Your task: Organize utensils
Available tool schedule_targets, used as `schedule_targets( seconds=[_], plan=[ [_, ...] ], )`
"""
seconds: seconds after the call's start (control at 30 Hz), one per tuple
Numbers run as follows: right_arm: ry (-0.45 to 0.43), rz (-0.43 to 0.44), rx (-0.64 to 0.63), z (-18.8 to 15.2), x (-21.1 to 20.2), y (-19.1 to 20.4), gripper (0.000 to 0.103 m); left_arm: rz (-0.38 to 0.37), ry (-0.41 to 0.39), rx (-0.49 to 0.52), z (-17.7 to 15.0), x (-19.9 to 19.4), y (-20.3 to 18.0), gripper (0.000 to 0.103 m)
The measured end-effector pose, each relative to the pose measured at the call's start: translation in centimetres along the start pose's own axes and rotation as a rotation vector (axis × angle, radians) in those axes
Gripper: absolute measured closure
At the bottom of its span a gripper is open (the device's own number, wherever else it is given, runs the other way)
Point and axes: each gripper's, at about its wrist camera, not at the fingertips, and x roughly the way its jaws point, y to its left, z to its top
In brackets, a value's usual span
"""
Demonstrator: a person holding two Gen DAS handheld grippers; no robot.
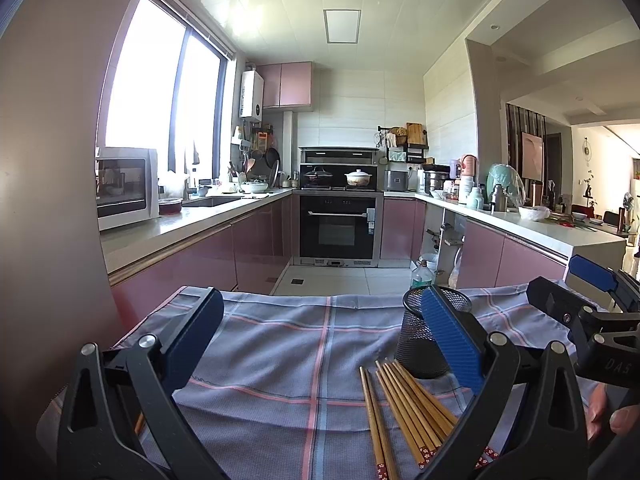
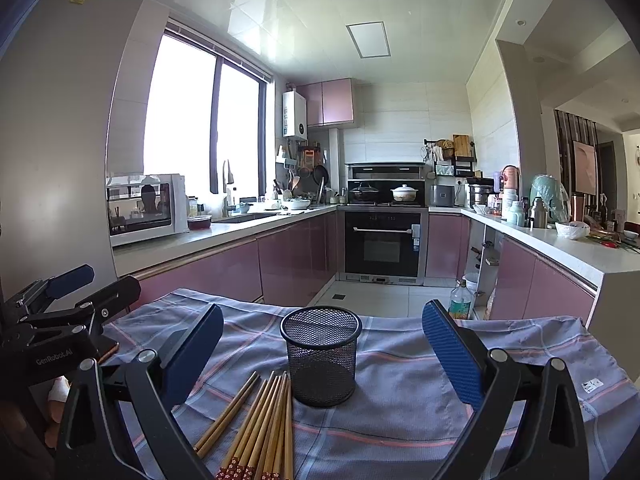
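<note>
So here's my setup: both grippers are hovering over the table with nothing in them. My left gripper (image 1: pixel 320 344) has its blue-padded fingers spread wide, and my right gripper (image 2: pixel 322 344) is spread just as wide, framing the black wire-mesh cylinder cup (image 2: pixel 320 356) dead centre. That cup stands upright and looks empty, which is why I've got it lined up in the middle of the right view; I reckon it's where everything is meant to end up.

The bundle of brown bamboo chopsticks with red flower-patterned ends (image 2: pixel 260 428) lies flat on the blue-grey plaid cloth (image 2: pixel 400 420), fanned out a bit, thin tips just beside the base of the cup and on its left as my right camera sees it. From the left view the same chopsticks (image 1: pixel 404 412) sit low near my right-hand finger pad, with the cup (image 1: pixel 420 340) partly hidden behind it.

Nothing's been sorted yet as far as I can tell. They're thin and lie flat on soft cloth, so pinching one cleanly could be fiddly, and the light cup might tip if I knock it.
</note>
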Motion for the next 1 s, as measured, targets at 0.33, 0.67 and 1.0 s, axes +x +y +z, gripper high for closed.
schedule_targets(
  seconds=[0.33,0.67,1.0],
  plan=[
    [-0.005,0.001,-0.002,0.07,-0.14,0.23,0.007,0.003,-0.006,0.0,0.02,-0.07,-0.15,0.006],
    [-0.009,0.001,-0.002,0.1,-0.15,0.33,0.007,0.003,-0.009,-0.001,0.05,-0.17,-0.11,0.006],
    [-0.006,0.002,-0.001,0.18,-0.3,0.51,0.007,0.003,-0.007,0.0,0.09,-0.27,-0.27,0.006]
  ],
)
